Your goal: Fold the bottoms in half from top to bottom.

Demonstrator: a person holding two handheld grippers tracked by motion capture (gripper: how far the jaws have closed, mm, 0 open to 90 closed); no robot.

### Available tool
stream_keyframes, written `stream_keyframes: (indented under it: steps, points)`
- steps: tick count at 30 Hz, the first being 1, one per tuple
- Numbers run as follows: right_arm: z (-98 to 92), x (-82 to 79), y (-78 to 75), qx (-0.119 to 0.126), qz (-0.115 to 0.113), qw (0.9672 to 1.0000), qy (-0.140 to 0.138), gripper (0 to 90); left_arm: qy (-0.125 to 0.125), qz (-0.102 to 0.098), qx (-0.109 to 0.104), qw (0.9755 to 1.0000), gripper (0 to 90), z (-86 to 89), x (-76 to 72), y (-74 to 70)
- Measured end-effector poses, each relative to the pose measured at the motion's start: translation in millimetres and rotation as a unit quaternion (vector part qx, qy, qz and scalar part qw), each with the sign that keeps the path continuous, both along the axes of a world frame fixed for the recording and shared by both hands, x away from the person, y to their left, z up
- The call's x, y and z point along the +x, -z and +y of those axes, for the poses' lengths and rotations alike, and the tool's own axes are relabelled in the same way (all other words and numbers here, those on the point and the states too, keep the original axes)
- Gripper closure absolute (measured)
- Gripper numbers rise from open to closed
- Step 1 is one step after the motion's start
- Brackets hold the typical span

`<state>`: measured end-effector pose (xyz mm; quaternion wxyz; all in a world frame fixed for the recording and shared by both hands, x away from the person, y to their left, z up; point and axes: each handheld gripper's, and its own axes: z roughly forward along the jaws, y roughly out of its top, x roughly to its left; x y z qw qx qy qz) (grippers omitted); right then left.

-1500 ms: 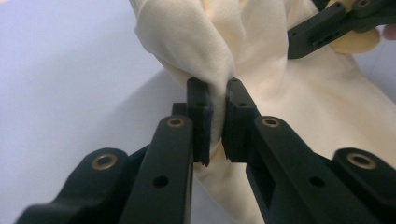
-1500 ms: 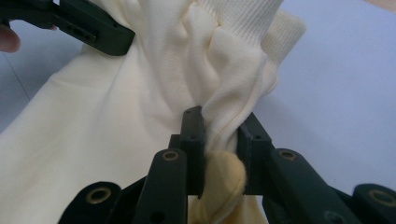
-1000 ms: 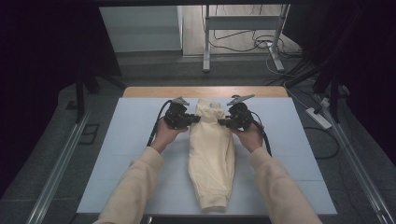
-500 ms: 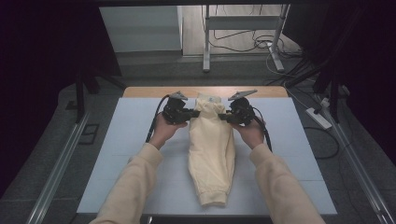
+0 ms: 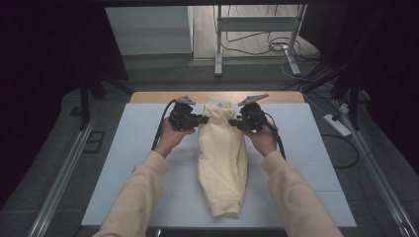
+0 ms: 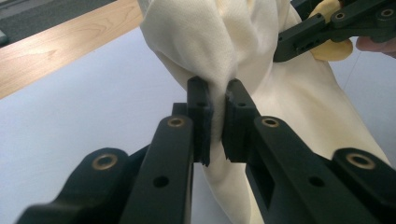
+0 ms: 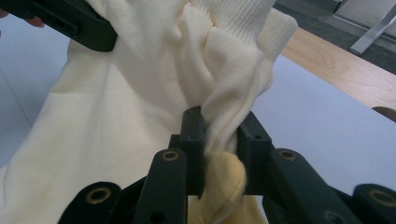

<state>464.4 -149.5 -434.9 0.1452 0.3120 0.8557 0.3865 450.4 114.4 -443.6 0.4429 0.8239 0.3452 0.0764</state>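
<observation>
- Two grippers clamp the far end of the cream garment (image 5: 222, 148): the left gripper (image 5: 197, 119) has its jaws closed tight on a fold of cloth, and the right gripper (image 5: 236, 122) is closed on a thicker bunch beside the ribbed hem.
- Since a second ago the far end has shifted slightly toward the table's (image 5: 123, 163) far edge, both grips unchanged.
- Garment lies lengthwise mid-table; it looks like its top is being drawn straight, with smoothing or folding likely next.

Garment (image 5: 222, 158) on table (image 5: 123, 163); claws flanking.
</observation>
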Motion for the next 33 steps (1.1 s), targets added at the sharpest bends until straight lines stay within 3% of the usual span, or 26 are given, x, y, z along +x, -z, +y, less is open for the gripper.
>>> stream_keyframes:
  steps: [4,9,12,20,27,30,33]
  points:
    - [1.1,1.1,-4.3,-0.005,-0.001,1.0000,-0.001,74.9,0.002,-0.005,0.003,1.0000,82.3,1.2,2.5,-7.6]
    - [2.9,0.8,-32.8,0.006,-0.029,0.9996,0.006,74.9,-0.006,-0.031,-0.005,0.9995,82.3,4.7,3.3,-35.1]
    - [4.9,-1.3,-43.2,0.004,-0.044,0.9990,0.005,74.9,-0.009,-0.035,-0.006,0.9993,82.3,5.2,1.6,-39.3]
    - [6.6,-2.6,-31.3,-0.001,-0.033,0.9994,0.007,74.9,-0.008,-0.018,-0.001,0.9998,82.3,6.0,2.5,-28.9]
    - [7.1,2.5,-26.7,-0.001,-0.031,0.9995,0.009,74.9,-0.009,-0.015,0.001,0.9998,82.3,6.1,7.0,-26.2]
    - [7.5,3.9,-26.4,-0.007,-0.034,0.9993,0.011,75.0,-0.006,-0.012,0.005,0.9999,82.3,5.4,13.3,-29.9]
    - [7.1,8.1,-32.8,-0.008,-0.040,0.9989,0.021,75.0,-0.006,-0.020,0.011,0.9997,82.3,2.3,19.9,-42.9]
